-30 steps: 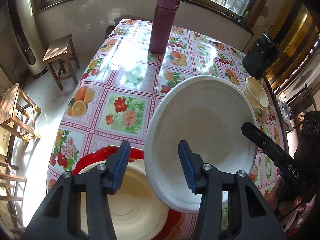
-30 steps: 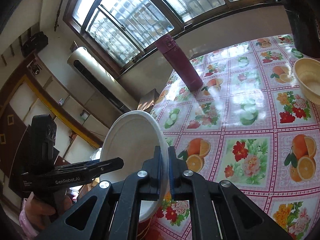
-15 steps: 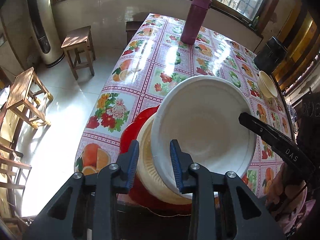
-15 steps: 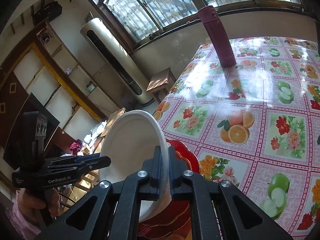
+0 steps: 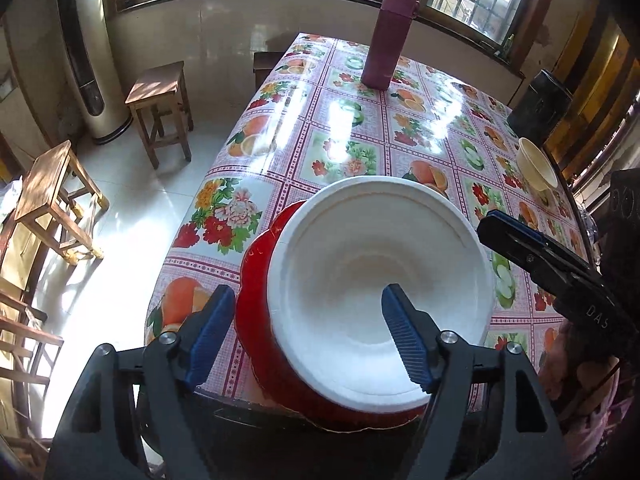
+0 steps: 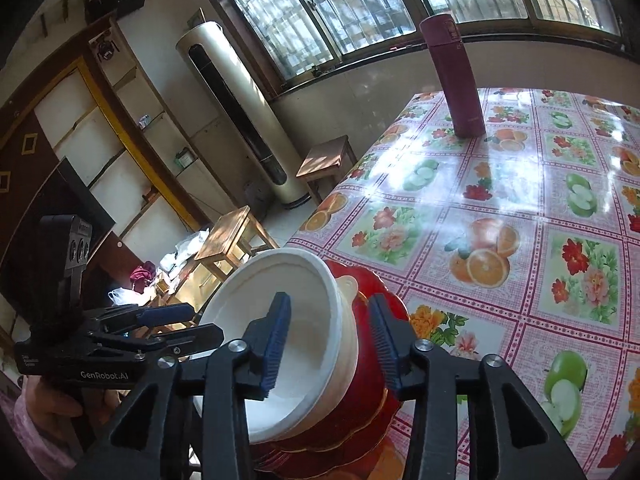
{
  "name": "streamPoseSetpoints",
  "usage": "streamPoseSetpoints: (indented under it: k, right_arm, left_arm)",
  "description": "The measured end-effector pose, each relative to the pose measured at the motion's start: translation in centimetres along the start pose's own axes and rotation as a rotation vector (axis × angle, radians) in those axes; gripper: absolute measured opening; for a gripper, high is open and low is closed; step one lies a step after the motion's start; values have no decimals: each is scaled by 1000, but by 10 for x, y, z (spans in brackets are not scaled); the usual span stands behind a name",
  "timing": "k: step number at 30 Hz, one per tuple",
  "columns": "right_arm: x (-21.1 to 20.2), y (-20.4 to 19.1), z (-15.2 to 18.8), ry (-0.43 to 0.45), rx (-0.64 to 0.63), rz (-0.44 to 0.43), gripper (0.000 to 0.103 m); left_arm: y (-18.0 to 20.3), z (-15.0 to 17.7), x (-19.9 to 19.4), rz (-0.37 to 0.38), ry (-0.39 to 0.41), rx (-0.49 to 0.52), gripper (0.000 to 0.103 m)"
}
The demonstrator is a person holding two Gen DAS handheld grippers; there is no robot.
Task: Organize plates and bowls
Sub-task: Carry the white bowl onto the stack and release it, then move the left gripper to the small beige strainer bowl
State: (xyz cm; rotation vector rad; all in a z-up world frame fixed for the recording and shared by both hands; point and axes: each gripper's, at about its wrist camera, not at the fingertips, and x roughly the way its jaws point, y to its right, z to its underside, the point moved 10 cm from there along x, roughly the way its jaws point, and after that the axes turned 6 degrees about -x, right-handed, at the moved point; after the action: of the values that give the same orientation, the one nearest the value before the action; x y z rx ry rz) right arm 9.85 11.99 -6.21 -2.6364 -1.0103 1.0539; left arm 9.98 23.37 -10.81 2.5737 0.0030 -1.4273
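A white bowl (image 5: 376,264) sits nested in a cream bowl (image 6: 347,332) on stacked red plates (image 5: 256,304) at the table's near corner. It also shows in the right wrist view (image 6: 304,320). My left gripper (image 5: 306,340) is open, its jaws straddling the near rim of the stack. My right gripper (image 6: 330,344) is open, one jaw inside the white bowl, one outside, no longer pinching the rim. A second cream bowl (image 5: 536,164) stands at the far right of the table.
A tall maroon flask (image 5: 386,40) stands at the table's far end. A black box (image 5: 540,104) sits at the far right corner. Wooden stools (image 5: 160,104) stand on the floor left of the table. The stack overhangs the table's near edge (image 5: 240,400).
The right gripper lowered the white bowl into the cream bowl and opened, letting it go. The left gripper opened wider and drew back toward the table corner.
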Motion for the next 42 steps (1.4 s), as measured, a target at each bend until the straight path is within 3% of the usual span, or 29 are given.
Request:
streamPoseSetpoints:
  k: [3, 6, 9, 12, 15, 22, 29, 34, 42]
  right_arm:
    - [-23, 11, -10, 89, -15, -16, 65]
    - [-45, 35, -21, 175, -1, 0, 73]
    - [-66, 68, -27, 228, 31, 38, 75]
    - [-88, 108, -31, 272, 68, 91, 75]
    - [-113, 152, -32, 306, 112, 143, 75]
    - [-177, 255, -28, 385, 223, 261, 78]
    - [-223, 341, -21, 440, 358, 316, 79]
    - [-240, 372, -16, 446, 376, 366, 79]
    - [-252, 395, -11, 440, 398, 401, 79]
  left_arm:
    - [15, -9, -16, -45, 104, 56, 85]
    - [45, -20, -31, -83, 207, 127, 85]
    - [88, -32, -42, -79, 292, 185, 89]
    - [132, -43, -44, -76, 357, 234, 102]
    - [175, -53, -39, -68, 393, 262, 103]
    - [249, -69, -9, -95, 412, 305, 103]
    - [313, -66, 26, -59, 375, 363, 103]
    - [346, -65, 44, -41, 361, 388, 103]
    - [370, -65, 61, -25, 339, 406, 103]
